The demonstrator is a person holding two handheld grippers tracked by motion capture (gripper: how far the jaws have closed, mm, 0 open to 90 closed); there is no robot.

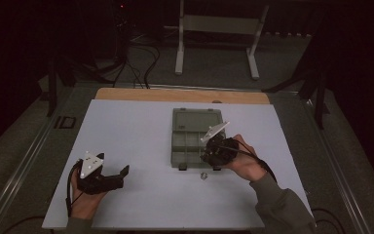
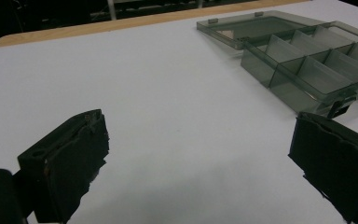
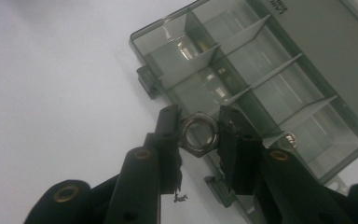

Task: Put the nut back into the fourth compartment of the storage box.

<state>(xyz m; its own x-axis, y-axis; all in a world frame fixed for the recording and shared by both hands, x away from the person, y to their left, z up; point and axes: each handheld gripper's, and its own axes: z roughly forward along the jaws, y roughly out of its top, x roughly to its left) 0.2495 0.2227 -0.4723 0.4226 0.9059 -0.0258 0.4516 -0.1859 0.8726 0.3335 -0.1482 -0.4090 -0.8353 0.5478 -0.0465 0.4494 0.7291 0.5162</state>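
Note:
A smoky clear compartment box (image 1: 195,127) lies open in the middle of the white board, its lid folded back away from me. My right gripper (image 1: 205,157) hovers over the box's near right corner. In the right gripper view it (image 3: 198,125) is shut on a metal hex nut (image 3: 198,135), pinched flat-to-flat above the box's dividers (image 3: 261,70). A second nut (image 1: 204,175) lies on the board just in front of the box. My left gripper (image 1: 116,170) rests at the near left with its jaws wide apart (image 2: 200,158) and nothing between them.
One small metal piece (image 3: 289,137) sits in a compartment near the box's front wall. The board's wooden far edge (image 1: 180,95) borders a dark floor with cables and a white stand (image 1: 219,29). White board (image 2: 168,93) spreads between the left gripper and the box.

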